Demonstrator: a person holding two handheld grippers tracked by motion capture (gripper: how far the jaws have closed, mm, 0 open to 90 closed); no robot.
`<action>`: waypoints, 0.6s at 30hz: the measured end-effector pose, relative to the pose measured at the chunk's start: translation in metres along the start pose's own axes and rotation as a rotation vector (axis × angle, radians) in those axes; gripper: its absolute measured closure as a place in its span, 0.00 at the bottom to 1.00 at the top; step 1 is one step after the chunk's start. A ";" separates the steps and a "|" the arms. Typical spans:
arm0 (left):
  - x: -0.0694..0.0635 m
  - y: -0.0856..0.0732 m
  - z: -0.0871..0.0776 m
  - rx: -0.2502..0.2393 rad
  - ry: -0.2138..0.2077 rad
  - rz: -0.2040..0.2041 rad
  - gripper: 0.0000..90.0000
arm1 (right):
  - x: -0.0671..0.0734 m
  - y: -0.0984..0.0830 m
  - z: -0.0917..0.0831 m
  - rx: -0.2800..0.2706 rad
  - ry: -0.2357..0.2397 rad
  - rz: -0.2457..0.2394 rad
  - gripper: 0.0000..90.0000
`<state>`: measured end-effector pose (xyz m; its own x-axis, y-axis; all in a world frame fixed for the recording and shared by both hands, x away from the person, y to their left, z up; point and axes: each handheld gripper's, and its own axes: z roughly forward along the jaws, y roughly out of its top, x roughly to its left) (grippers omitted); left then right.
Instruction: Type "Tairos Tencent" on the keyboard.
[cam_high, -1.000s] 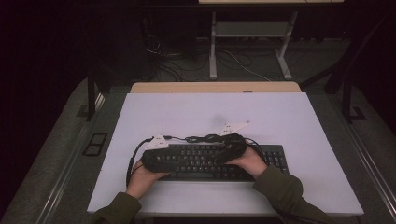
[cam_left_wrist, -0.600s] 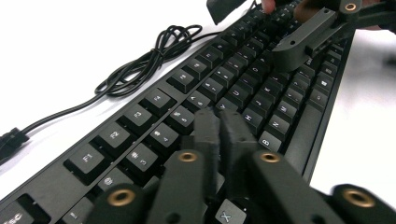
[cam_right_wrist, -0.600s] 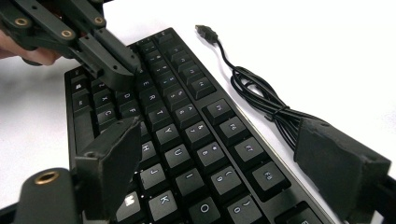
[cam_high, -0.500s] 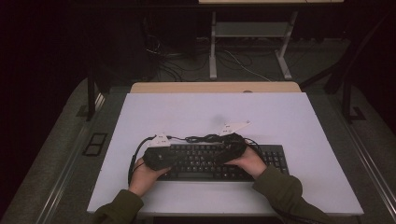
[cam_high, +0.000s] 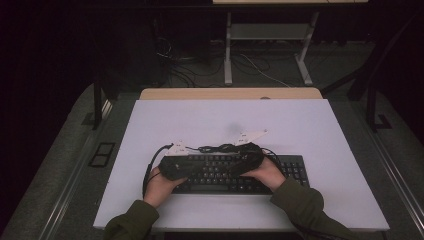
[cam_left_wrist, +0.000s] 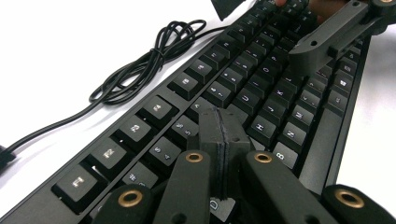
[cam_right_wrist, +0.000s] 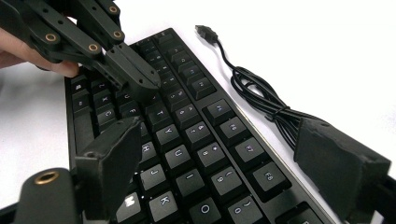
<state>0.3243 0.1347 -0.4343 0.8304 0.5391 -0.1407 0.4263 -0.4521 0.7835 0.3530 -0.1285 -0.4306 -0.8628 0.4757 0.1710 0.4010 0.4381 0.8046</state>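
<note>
The black, flat plastic keyboard (cam_high: 235, 172) is laid near the white table's (cam_high: 310, 125) front edge. The left gripper (cam_left_wrist: 223, 140), jaws just pressed together on nothing, is poised over its keys; the right gripper (cam_right_wrist: 224, 154) is held apart above them.

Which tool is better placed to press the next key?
Left. The left tool is shut to one blunt tip just above the keyboard. The right tool stands open, straddling several keys.

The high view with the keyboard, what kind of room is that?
Probably a lab or test workspace, not a home. A plain white table holds just a black keyboard with its cable, the floor behind has loose wires and a bare metal desk frame, and the surroundings are dark.
</note>
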 end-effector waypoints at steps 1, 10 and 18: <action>0.000 0.000 0.000 -0.001 0.002 -0.001 0.99 | 0.000 0.000 0.000 0.000 0.000 -0.001 0.17; 0.003 -0.003 0.000 0.015 0.020 -0.014 0.99 | 0.000 0.000 -0.001 0.000 -0.002 -0.002 0.17; 0.003 -0.003 0.001 0.013 0.018 -0.013 0.99 | 0.000 0.000 -0.001 0.001 -0.004 -0.002 0.17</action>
<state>0.3259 0.1375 -0.4379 0.8183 0.5575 -0.1401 0.4419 -0.4543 0.7736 0.3531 -0.1293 -0.4300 -0.8624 0.4777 0.1675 0.3997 0.4396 0.8044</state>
